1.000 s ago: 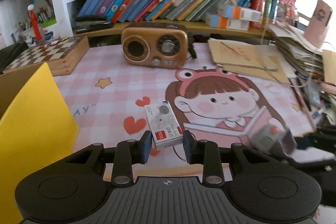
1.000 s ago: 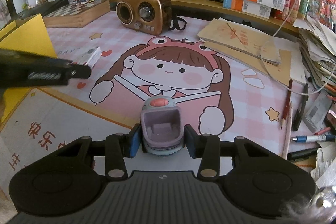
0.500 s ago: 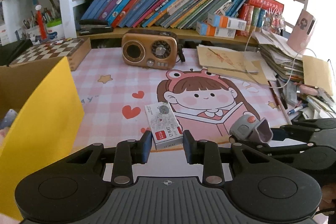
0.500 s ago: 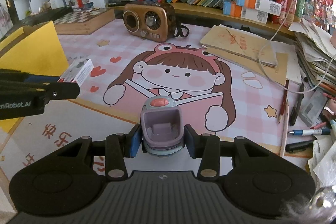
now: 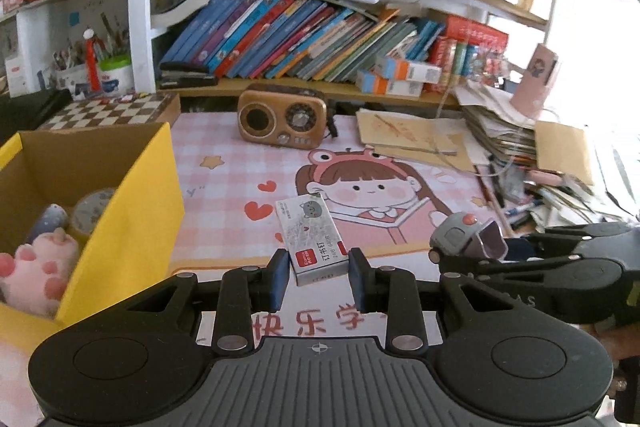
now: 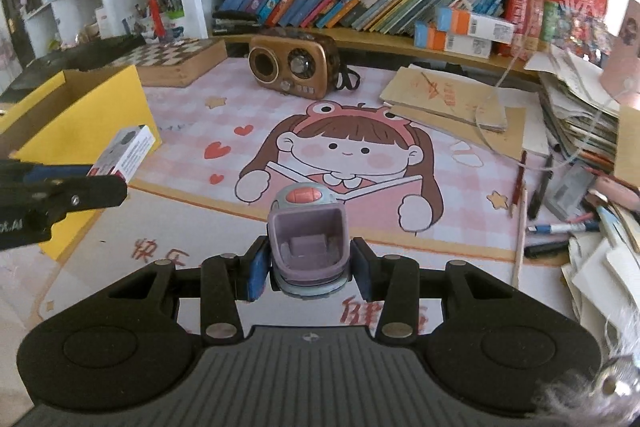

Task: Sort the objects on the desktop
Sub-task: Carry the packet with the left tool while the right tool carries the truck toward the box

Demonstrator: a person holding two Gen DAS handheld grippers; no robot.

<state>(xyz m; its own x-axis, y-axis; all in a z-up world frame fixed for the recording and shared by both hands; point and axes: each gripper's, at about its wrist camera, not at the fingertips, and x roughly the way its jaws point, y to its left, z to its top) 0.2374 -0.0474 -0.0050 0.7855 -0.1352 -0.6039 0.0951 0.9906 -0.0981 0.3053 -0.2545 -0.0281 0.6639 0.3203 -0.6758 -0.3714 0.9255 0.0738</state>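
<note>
**Two desk items held above a cartoon mat, one in each gripper**

A small white staple box (image 5: pixel 311 239), printed with a grey cat, a red label and Chinese characters, is clamped by its near end between the narrowly parted jaws of the left gripper (image 5: pixel 318 277), at lower centre of the left wrist view. A lilac-and-grey sharpener-like gadget (image 6: pixel 306 242), with an open hollow front and a red oval button on top, is gripped between the slightly wider jaws of the right gripper (image 6: pixel 307 269), at lower centre of the right wrist view. Both items are seen raised above the pink checked desk mat (image 5: pixel 224 183).

In the left wrist view, the interior of the yellow cardboard box (image 5: pixel 132 211) at left is revealed: a pink plush toy (image 5: pixel 38 267) and a tape roll (image 5: pixel 93 209) are seen inside. In the right wrist view only the box's outer wall is shown, while pens (image 6: pixel 560 227) at the right edge are made plain. Each view captures the other gripper's load from the side.

Behind, a brown retro radio (image 5: pixel 282 122), a chessboard (image 5: pixel 114 109) and a shelf of leaning books (image 5: pixel 304 43) are seen.
</note>
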